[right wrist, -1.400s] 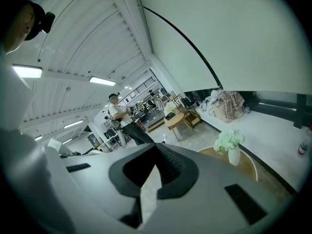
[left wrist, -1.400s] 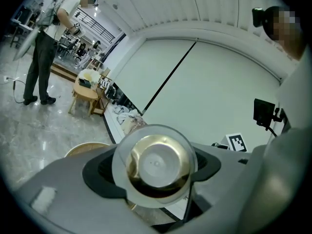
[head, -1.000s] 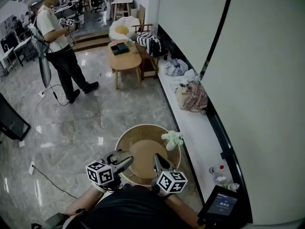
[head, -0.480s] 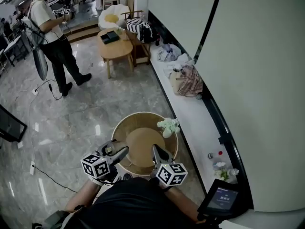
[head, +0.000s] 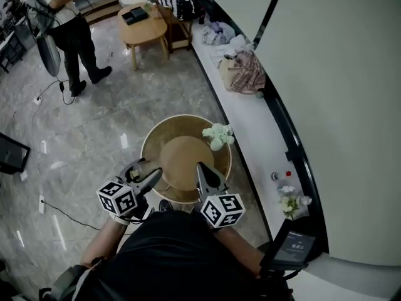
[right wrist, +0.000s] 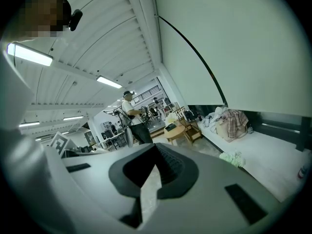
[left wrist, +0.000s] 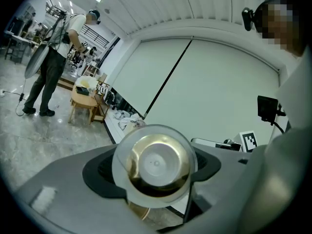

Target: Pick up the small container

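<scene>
The small container (left wrist: 156,164), a clear round pot with a gold inside and a white centre, sits end-on between the dark pads (left wrist: 97,172) of my left gripper (head: 148,176), which is shut on it. In the head view that gripper hangs over the near left rim of a round wooden table (head: 182,157). My right gripper (head: 202,172) hovers over the table's near right rim. Its jaws (right wrist: 151,179) stand together with only a thin slit between them and nothing held. A white flower bunch (head: 218,135) stands at the table's far right.
A white ledge (head: 254,149) runs along the wall on the right, with bags (head: 241,71), small bottles (head: 280,175) and a little plant (head: 289,202). A screen (head: 292,249) is at the near right. A person (head: 59,24) stands at the far left beside a low wooden table (head: 143,22).
The head view has swung down and forward: the round table and both grippers now sit higher in the picture. Both grippers keep their pose, and the left still holds the container.
</scene>
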Motion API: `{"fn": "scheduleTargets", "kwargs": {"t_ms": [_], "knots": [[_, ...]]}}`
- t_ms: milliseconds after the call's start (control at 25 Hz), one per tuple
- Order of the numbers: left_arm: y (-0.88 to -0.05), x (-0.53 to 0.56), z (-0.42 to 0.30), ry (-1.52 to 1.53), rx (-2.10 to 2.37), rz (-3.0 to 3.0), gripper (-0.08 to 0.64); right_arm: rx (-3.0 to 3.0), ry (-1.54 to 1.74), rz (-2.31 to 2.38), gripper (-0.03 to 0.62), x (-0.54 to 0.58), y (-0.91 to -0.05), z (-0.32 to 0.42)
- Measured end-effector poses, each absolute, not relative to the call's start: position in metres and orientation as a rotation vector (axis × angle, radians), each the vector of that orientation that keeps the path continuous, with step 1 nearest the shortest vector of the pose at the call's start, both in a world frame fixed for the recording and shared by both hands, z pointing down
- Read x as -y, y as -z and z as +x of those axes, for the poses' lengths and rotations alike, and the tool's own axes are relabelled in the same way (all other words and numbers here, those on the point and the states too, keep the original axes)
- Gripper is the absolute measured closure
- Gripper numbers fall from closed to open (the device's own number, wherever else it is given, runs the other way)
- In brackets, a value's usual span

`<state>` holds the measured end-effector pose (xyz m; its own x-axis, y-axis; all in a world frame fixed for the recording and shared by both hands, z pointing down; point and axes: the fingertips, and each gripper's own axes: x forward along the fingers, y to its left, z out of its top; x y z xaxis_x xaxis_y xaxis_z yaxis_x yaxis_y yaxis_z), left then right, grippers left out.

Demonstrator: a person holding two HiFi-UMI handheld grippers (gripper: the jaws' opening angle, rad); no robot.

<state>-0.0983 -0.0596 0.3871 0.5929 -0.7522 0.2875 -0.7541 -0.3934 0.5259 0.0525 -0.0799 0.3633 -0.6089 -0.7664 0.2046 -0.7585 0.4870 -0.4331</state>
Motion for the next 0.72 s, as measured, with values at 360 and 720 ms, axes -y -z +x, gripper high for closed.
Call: {"fn": "scheduleTargets", "kwargs": {"t_ms": [360,720], "knots": [[-0.3858,0.0607,-0.0985,-0.016,1.181,2.202,0.225,-2.705,0.779,-1.374,0.586,0.0829,-0.3629,0.0474],[-0.3834,0.0611,-0.0981,-0.013,1.179,2.208,0.225,-2.709,0.778,-1.367,0.586,0.0833,-0.3617,0.0459]]}}
